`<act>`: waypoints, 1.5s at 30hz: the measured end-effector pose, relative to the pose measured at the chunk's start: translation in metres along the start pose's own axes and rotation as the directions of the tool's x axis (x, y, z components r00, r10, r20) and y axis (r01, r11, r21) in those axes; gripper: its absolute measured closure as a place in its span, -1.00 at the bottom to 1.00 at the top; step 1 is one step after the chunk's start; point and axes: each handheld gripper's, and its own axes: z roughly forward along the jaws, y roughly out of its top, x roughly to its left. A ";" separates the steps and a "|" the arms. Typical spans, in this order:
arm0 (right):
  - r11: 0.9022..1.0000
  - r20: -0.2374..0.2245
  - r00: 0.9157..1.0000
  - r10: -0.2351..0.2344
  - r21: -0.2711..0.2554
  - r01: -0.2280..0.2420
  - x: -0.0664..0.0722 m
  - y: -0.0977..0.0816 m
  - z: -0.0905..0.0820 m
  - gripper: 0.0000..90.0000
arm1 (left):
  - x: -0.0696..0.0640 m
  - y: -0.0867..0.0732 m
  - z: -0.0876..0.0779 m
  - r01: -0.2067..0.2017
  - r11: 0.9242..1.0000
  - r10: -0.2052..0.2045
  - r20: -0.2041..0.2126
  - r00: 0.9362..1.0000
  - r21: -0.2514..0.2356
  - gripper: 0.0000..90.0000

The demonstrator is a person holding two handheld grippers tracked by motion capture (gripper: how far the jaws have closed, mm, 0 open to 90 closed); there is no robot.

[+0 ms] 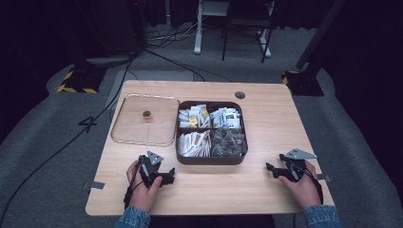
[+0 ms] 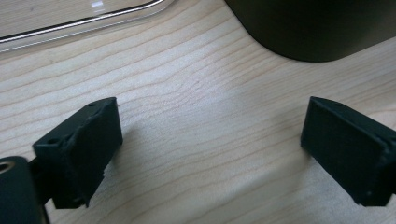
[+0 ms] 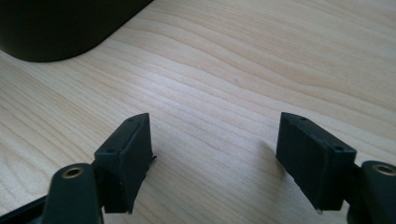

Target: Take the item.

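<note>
A dark brown box [image 1: 211, 159] with four compartments of tea bags and sachets sits mid-table. Left of it lies its clear lid [image 1: 145, 119] with a small brass knob [image 1: 147, 114]. My left gripper [image 1: 170, 177] rests on the wood near the box's front left corner, jaws wide apart with nothing between them [image 2: 210, 144]; the box's dark corner [image 2: 317, 28] and the lid's edge [image 2: 79, 21] lie ahead of it. My right gripper [image 1: 272, 169] rests at the front right, also open and empty [image 3: 215, 154], with the box's corner [image 3: 56, 28] far ahead.
The wooden table [image 1: 214, 190] has bare wood along its front and right side. A round cable hole [image 1: 240, 95] sits at the back right. On the grey floor lie black cables [image 1: 71, 137] and stand bases [image 1: 78, 80]; a white desk leg [image 1: 197, 28] stands behind.
</note>
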 end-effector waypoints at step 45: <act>0.995 -0.138 0.989 0.060 -0.068 -0.070 0.028 0.081 -0.008 -0.06 | 0.002 0.006 0.005 -0.062 0.998 0.061 0.053 0.997 0.014 -1.00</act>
